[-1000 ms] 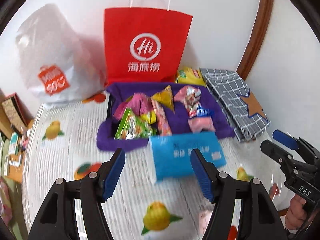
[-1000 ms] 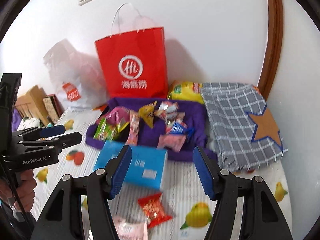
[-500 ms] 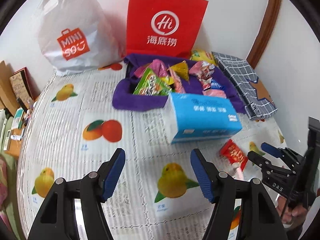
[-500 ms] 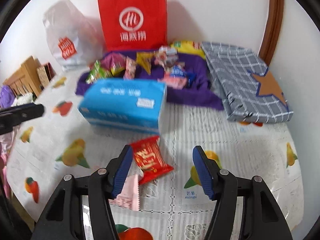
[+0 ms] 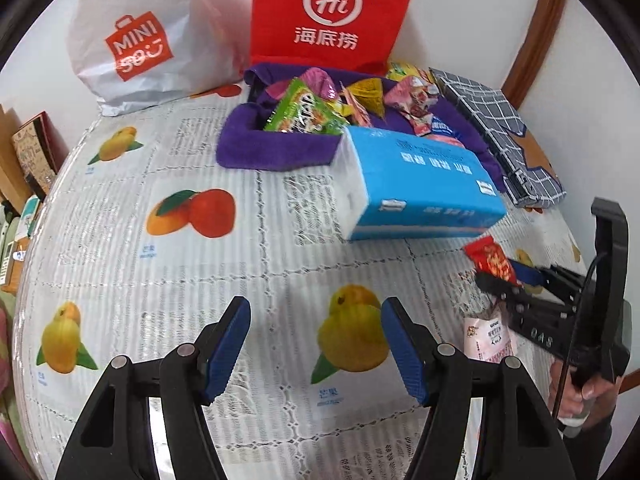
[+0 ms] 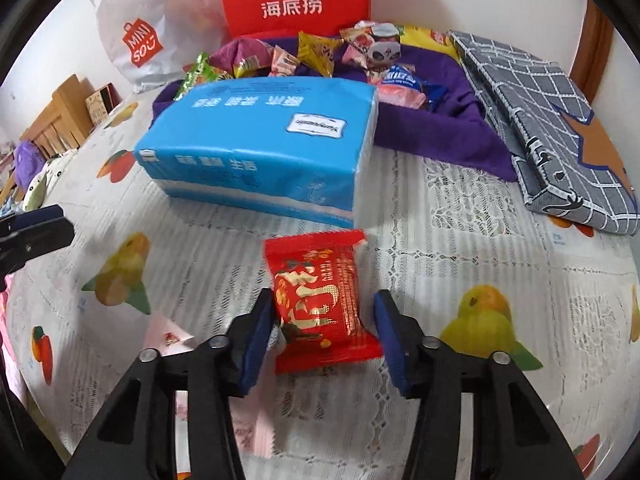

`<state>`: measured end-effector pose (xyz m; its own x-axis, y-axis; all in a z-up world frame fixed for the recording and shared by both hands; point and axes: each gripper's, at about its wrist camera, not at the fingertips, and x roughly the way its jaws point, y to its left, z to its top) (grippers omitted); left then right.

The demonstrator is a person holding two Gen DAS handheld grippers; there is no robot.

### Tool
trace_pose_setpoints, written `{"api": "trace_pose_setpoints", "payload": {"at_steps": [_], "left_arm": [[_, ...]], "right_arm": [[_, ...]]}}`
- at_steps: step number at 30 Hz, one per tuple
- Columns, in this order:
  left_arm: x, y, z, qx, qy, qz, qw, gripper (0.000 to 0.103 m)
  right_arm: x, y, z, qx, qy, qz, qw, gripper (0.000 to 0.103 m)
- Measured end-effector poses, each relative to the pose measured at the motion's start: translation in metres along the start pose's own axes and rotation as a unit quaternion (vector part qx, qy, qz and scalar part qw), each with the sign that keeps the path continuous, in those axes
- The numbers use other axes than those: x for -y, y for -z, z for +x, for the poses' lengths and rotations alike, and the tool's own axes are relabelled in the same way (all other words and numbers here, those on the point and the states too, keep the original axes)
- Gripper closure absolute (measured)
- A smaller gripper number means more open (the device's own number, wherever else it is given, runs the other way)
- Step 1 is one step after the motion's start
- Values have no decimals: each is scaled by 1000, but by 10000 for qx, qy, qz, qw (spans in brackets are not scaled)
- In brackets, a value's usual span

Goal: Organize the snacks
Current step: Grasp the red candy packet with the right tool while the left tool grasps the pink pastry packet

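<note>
Right wrist view: the right hand-held gripper (image 6: 320, 336), half-open and just closing, straddles the red snack packet (image 6: 320, 300), left pad touching; the packet's long axis runs up-down in the lower centre.

Red snack packet (image 6: 320, 300) with gold print is lying flat, sitting between the right jaws, its left edge touching the left pad. Pink packet (image 6: 168, 334) is lying just outside the left jaw. More wrapped snacks (image 6: 320, 50) are piling in the purple tray (image 6: 448, 120) well beyond the jaws.

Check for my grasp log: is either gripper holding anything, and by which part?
Nothing yet. The right gripper has just been closing around the red foil snack packet, at its side edges, unclamped; the left gripper is empty.
</note>
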<state>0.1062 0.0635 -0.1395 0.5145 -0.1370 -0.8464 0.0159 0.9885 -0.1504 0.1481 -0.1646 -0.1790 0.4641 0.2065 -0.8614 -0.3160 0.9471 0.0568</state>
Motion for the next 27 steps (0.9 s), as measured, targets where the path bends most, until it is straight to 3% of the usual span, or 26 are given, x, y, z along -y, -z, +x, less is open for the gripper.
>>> {"api": "trace_pose_setpoints", "payload": {"at_steps": [11, 13, 19, 27], "left_arm": [[32, 22, 29, -443, 829, 112, 9955, 37], [38, 25, 29, -353, 836, 163, 9957, 35], [51, 27, 31, -441, 1550, 53, 9869, 25], [91, 27, 40, -458, 1428, 233, 9884, 15]], "right_arm": [[56, 17, -37, 456, 171, 679, 9965, 61], [64, 22, -43, 525, 250, 768, 9953, 61], [87, 38, -56, 642, 292, 1007, 9924, 61], [94, 52, -53, 584, 248, 1096, 9920, 61]]}}
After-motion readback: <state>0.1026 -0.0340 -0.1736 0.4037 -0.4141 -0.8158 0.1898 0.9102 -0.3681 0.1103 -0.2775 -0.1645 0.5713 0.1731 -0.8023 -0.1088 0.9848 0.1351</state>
